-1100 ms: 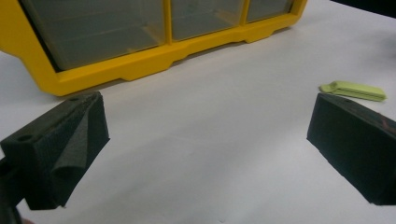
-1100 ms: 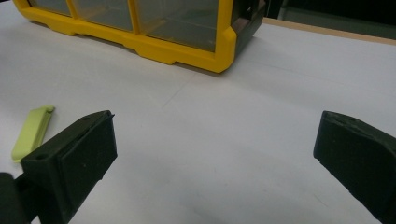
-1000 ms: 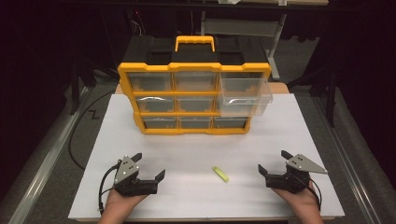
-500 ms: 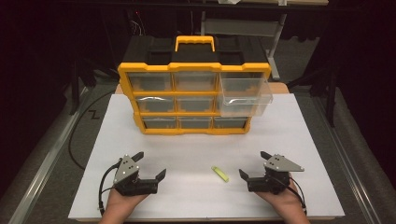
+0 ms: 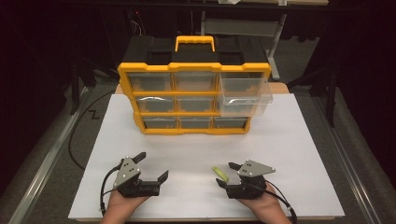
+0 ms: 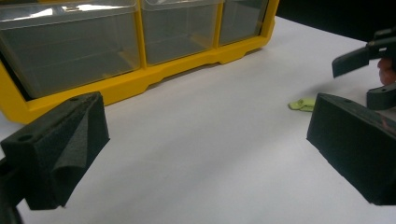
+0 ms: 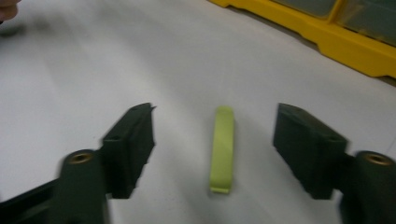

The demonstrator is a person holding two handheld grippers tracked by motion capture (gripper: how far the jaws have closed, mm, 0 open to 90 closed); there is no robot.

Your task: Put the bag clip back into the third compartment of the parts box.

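Toward the near-left corner of the white surface (image 5: 299,140), the left gripper (image 5: 153,167) rests low with its jaws spread wide and nothing between them; in the left gripper view only bare surface lies between the two black foam pads. At the far edge, centred, stands a yellow drawer cabinet (image 5: 194,98) with clear drawers, and its upper-right drawer (image 5: 245,95) is pulled out and looks empty from above. Near the middle of the near edge lies the small lime-green strip (image 7: 222,148), flat on the surface and well apart from the cabinet. The right gripper (image 5: 226,176) sits just beside it toward the near-right, jaws spread, and the right gripper view shows the strip lying lengthwise in the gap, touching neither jaw. The strip looks thin, light and fairly stiff, probably plastic, so it should lift with almost no effort, but it lies so flat that the jaws may skate over it or flick it aside. A sensible hold would be across its narrow width near the middle, with the jaw tips pressed right down to the surface before closing, and only gentle squeeze so it doesn't spring out sideways.
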